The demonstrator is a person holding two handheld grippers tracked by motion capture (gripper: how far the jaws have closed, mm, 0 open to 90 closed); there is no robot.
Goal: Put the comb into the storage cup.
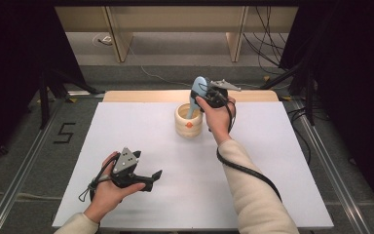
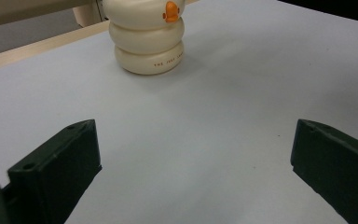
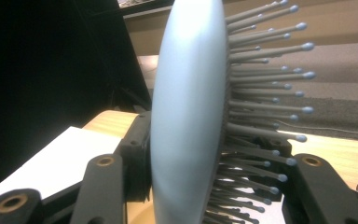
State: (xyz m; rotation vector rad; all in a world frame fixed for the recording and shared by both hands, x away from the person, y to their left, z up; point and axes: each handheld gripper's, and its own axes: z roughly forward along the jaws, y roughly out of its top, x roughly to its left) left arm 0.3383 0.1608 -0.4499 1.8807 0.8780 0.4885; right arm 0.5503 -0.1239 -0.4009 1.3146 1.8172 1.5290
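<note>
Resting near the front edge of the white table [image 1: 126, 122], left gripper [image 1: 148, 178] has jaws spread wide w/ nothing between them. Farther back, approx. mid-table, stands the cream ringed cup [image 1: 189, 122] w/ an orange mark. Right gripper [image 1: 205, 95] is clamped on a pale blue hairbrush [image 1: 197, 90], head up, handle dipping into the cup.

1. The light blue hairbrush [image 1: 198, 90] stands upright, its handle down inside the cup (bristles stick out sideways).
2. The cream ringed cup [image 1: 188, 122], with an orange spot, sits far back on the table.
</note>
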